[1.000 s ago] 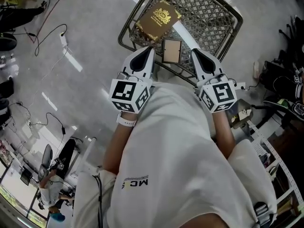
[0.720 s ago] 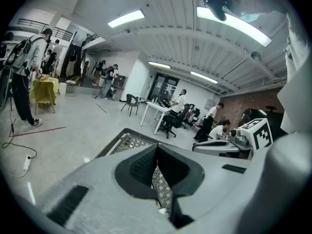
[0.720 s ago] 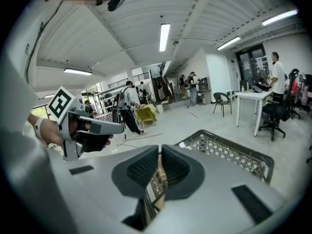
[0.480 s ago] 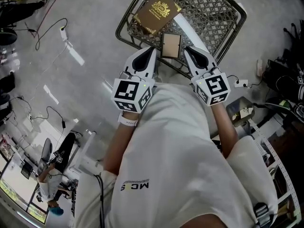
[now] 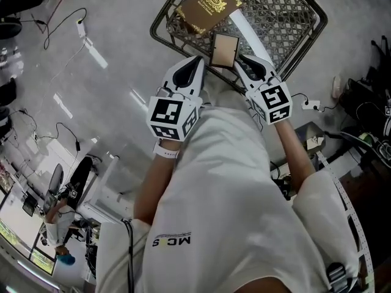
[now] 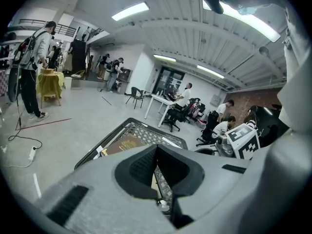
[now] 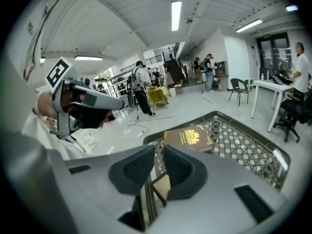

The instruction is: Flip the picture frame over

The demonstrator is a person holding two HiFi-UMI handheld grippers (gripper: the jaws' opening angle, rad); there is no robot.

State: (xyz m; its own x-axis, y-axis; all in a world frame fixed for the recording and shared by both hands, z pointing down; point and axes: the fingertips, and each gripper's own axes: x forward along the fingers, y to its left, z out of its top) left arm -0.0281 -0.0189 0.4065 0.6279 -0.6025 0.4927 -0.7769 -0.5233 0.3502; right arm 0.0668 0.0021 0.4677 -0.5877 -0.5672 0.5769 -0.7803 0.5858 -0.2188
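The right tool (image 7: 158, 149) is seen with its jaws slightly parted, having just been opening; nothing is pressed by its pads, though the picture frame (image 5: 224, 49) shows through the gap. The left tool (image 6: 156, 148) appears clenched and empty. The frame is found on the mesh counter (image 5: 278, 8) between both tool tips, a brown crested book (image 5: 208, 8) at its eleven o'clock

I stand in a large open-plan lab or office hall: strip lights (image 6: 130, 11) on a ribbed ceiling, a polished grey floor (image 6: 58, 140) trailing cables (image 5: 67, 32), a white table (image 6: 161, 101) with office chairs (image 6: 173, 118), people (image 6: 34, 57) standing about.
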